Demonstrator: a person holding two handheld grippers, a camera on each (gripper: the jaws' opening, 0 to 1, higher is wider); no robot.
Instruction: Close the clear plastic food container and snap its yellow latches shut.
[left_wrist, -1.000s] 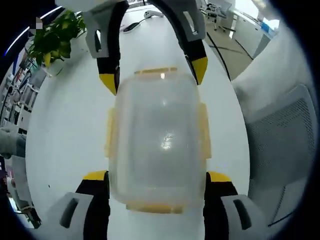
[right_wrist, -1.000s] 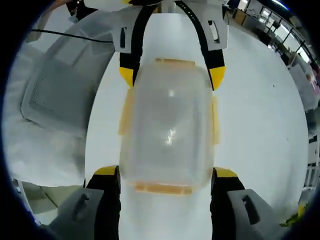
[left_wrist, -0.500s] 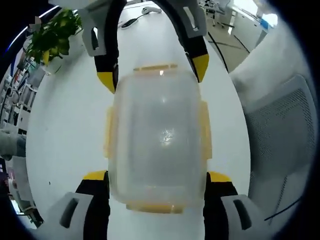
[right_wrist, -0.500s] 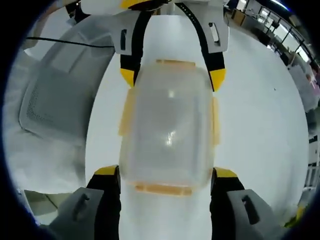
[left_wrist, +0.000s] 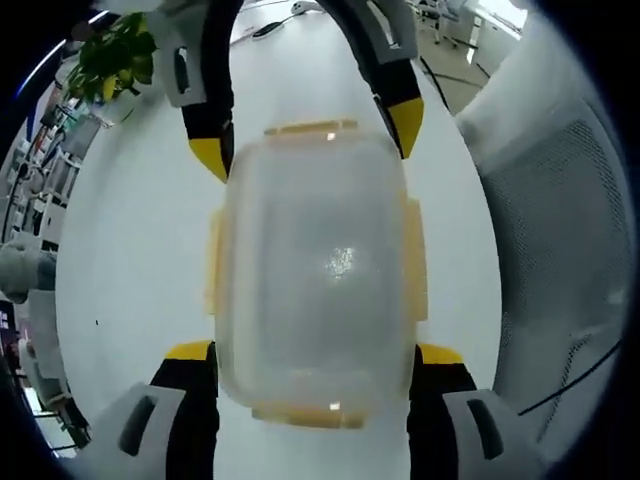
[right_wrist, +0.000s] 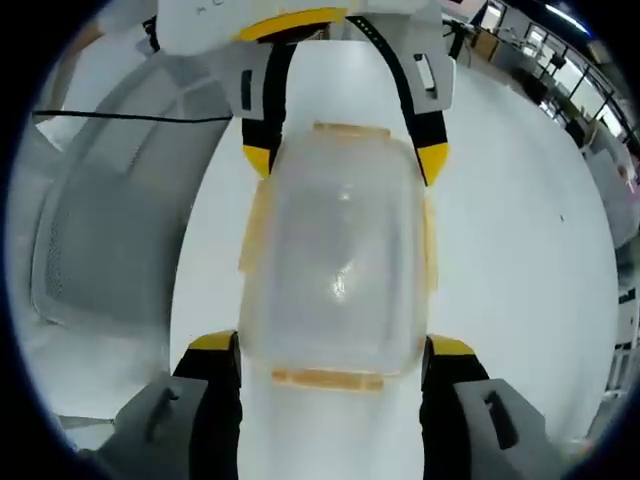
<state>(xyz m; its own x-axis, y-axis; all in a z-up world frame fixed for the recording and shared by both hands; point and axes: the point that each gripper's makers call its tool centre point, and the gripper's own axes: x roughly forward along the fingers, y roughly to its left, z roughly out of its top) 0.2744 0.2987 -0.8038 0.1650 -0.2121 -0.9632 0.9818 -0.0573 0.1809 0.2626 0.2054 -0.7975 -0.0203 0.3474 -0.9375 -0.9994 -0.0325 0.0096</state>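
The clear container (left_wrist: 315, 275) is sitting on the white worktop (left_wrist: 130, 260) with its lid already resting on top, and the two tools are facing each other across it, one at each short end. The left tool (left_wrist: 312, 365) is straddling the near end of the box in its own view, its yellow-tipped jaws spread wide to either side of the corners, grasping nothing; whether they are touching the plastic I cannot tell. The right tool (right_wrist: 330, 355) is doing the same from the opposite end, jaws wide apart and clamped on nothing, and it is showing again at the top of the left gripper view as the pair of yellow tips at the far corners. The yellow latches are showing on all four sides: one at the end (left_wrist: 305, 414) between the left tool's jaws, one at the far end (left_wrist: 310, 129), and one along each long side (left_wrist: 414, 260). The side latches seem to be flaring slightly outward from the wall, so I judge them not yet snapped, though the blur through the plastic is making that uncertain. So the lid appears to be placed, and the pressing down of the latches looks like what is left. A potted plant (left_wrist: 110, 65) is standing at the far edge of the worktop, and a grey mesh chair (left_wrist: 560, 250) is sitting beside it.
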